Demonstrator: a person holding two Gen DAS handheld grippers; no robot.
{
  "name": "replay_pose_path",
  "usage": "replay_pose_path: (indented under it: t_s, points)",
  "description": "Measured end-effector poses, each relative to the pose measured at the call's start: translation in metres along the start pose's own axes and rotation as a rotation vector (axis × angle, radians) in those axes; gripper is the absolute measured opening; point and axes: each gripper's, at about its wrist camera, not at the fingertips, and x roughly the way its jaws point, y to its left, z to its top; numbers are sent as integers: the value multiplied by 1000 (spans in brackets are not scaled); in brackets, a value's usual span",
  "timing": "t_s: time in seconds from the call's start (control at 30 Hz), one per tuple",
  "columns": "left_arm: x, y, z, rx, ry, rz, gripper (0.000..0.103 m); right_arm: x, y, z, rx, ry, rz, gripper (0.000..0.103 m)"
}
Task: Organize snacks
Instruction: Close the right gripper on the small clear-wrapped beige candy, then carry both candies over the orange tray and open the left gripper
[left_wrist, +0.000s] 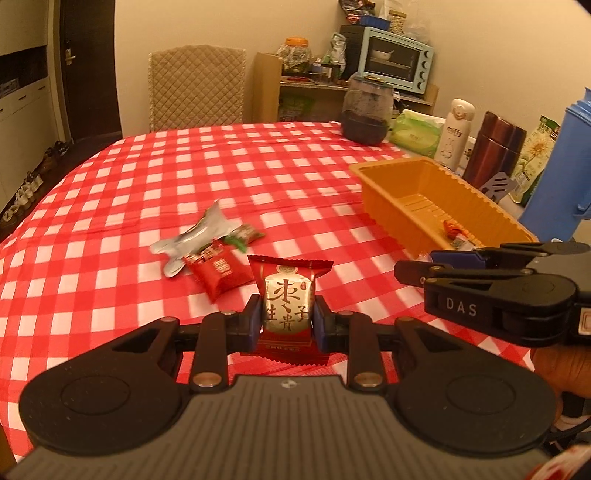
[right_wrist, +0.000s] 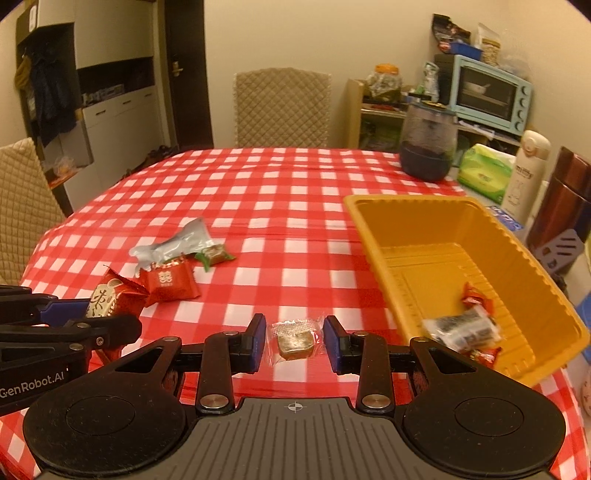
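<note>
My left gripper (left_wrist: 288, 317) is shut on a red and gold snack packet (left_wrist: 288, 302), held upright above the red checked tablecloth (left_wrist: 184, 177). In the right wrist view, my right gripper (right_wrist: 294, 341) is shut on a small brown candy in a clear wrapper (right_wrist: 295, 341). The pads hold the candy by its wrapper edges. The orange tray (right_wrist: 406, 229) lies to the right with several wrapped snacks (right_wrist: 465, 328) in its near corner. A silver packet (right_wrist: 173, 243), a red packet (right_wrist: 170, 282) and a green-wrapped candy (right_wrist: 214, 254) lie loose on the cloth.
Behind and to the right of the tray (left_wrist: 388, 192) stand a dark jar (left_wrist: 365, 110), a green tissue pack (left_wrist: 417, 133), a white bottle (left_wrist: 452, 129), a brown flask (left_wrist: 491, 147) and a blue jug (left_wrist: 561, 166). A quilted chair (left_wrist: 197, 85) stands at the far side.
</note>
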Motion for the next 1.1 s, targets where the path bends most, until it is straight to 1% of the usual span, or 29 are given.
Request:
replay_pose_path:
  t_s: [0.4, 0.73, 0.93, 1.1]
  points:
    - [5, -35, 11, 37, 2, -14, 25, -17, -35, 2, 70, -25, -27, 34]
    - [13, -55, 23, 56, -5, -34, 25, -22, -61, 9, 119, -44, -37, 34]
    - [18, -66, 39, 60, -30, -58, 25, -28, -77, 21, 146, -66, -47, 34]
    - [26, -79, 55, 83, -45, -85, 25, -38, -97, 35, 165, -111, -82, 34]
